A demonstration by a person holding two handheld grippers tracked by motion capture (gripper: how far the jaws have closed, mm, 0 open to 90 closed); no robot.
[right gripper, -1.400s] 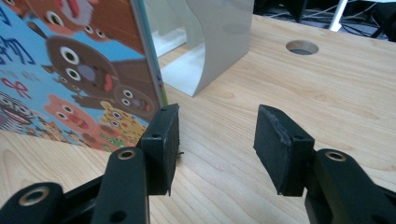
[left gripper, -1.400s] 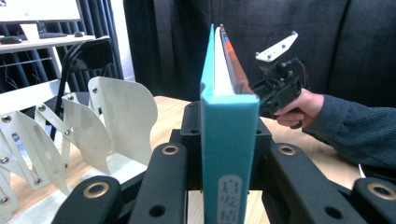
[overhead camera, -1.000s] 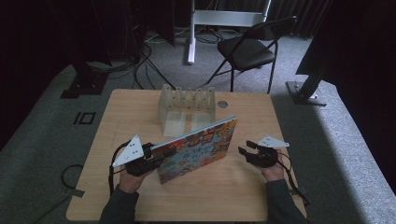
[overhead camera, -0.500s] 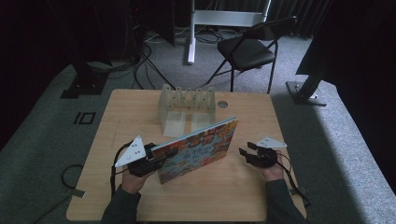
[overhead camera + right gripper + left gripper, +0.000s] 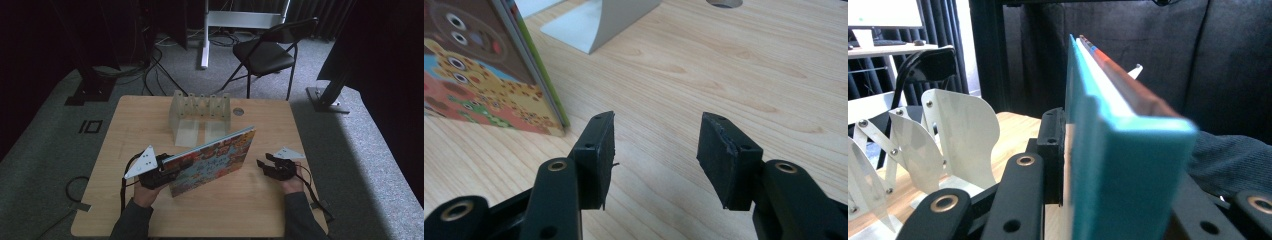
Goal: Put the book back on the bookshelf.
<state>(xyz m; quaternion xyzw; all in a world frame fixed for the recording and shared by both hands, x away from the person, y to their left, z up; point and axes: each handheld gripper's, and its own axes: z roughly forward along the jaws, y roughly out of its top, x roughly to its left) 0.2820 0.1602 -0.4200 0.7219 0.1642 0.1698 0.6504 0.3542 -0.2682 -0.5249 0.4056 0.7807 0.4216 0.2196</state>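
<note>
A colourful picture book stands tilted on its lower edge on the wooden table. My left gripper is shut on its left end. In the left gripper view the book's teal spine sits between the jaws of my left gripper; one black jaw presses its left face and the other is hidden behind it. My right gripper rests low over the table, just right of the book's lower right corner. Its jaws stand open with bare wood between them, and the book's corner lies apart at the left.
A white slotted rack stands at the back middle of the table, behind the book; its curved dividers show close by. A round hole sits right of it. A black folding chair and cables lie beyond the table.
</note>
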